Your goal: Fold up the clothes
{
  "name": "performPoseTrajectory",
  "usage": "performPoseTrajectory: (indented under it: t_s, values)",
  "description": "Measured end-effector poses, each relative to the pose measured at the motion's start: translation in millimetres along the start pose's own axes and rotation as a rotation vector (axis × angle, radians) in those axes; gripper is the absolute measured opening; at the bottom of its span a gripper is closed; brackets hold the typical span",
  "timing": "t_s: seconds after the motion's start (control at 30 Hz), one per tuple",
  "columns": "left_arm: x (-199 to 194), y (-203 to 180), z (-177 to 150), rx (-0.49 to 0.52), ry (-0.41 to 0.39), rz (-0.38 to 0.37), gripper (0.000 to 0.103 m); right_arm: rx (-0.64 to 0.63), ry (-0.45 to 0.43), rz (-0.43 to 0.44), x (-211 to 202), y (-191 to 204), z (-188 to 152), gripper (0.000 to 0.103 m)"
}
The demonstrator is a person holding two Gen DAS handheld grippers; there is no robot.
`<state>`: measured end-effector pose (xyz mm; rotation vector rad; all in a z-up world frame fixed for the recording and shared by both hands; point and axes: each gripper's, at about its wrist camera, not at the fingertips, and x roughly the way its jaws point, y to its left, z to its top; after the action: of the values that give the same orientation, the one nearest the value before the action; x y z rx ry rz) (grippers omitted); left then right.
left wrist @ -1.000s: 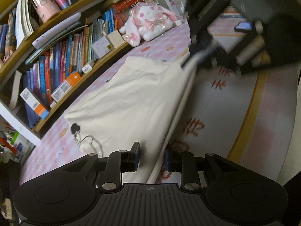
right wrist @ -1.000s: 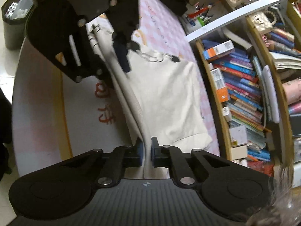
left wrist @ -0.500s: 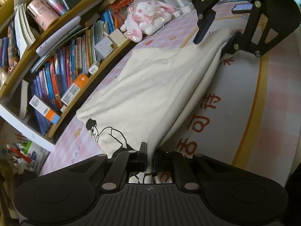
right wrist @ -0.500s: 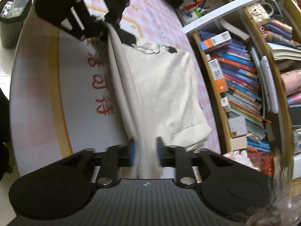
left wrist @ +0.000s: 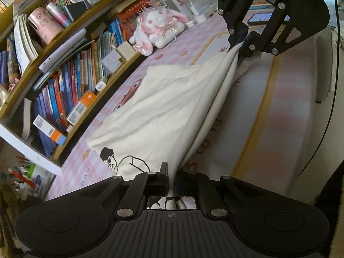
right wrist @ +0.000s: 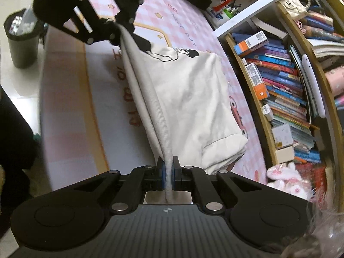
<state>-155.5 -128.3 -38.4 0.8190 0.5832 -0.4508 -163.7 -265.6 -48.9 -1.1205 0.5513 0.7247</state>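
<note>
Pink checked cloth with a yellow-bordered white panel covers the worktop [left wrist: 286,107], which is bounded along one long side by a crowded bookshelf [left wrist: 71,71] standing right at its edge. A plush rabbit [left wrist: 158,29] sits against the shelf at the far end as seen from the left wrist, and a phone [left wrist: 259,18] lies beyond it. On the opposite side the white panel is bare and open out to the worktop's rounded edge, past which a black bin [right wrist: 20,40] stands on the floor.

A cream T-shirt [left wrist: 169,107] is stretched between the 2 grippers. Its near hem is lifted into a taut ridge running from one gripper to the other, while the rest of the cloth slopes down and rests on the pink check near the shelf. A black line drawing of a figure is printed on it by the left end, and a short sleeve with a stitched cuff lies flat near the right end. The cloth is lightly creased, with a ribbed band along the raised edge.

The left gripper [left wrist: 171,181] is closed tight on the hem, the fabric pinched between its pads. The right gripper [right wrist: 168,177] has just been closing and is now clamped on the ribbed edge, the cloth passing up between its blue pads [right wrist: 162,177].
</note>
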Motion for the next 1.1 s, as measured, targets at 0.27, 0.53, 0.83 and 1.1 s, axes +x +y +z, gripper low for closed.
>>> performPoseTrajectory:
  t_s: [0.27, 0.53, 0.83, 1.1]
  values:
    - [-28.9, -39.6, 4.6, -0.038, 0.038, -0.001, 0.005, 0.03, -0.027, 0.072, -35.5, 20.3, -25.3, 0.005]
    - [-39.4, -54.3, 12.2, -0.069, 0.055, 0.039, 0.005, 0.012, -0.051, 0.11, -51.6, 34.7, -42.0, 0.005]
    - [-39.9, -16.3, 39.6, -0.079, 0.008, 0.145, 0.006, -0.027, -0.119, 0.015, -59.5, -3.3, -31.6, 0.005]
    - [-12.4, 27.4, 58.9, -0.121, -0.043, 0.201, 0.006, 0.005, -0.141, -0.103, -43.8, -57.0, -11.1, 0.005]
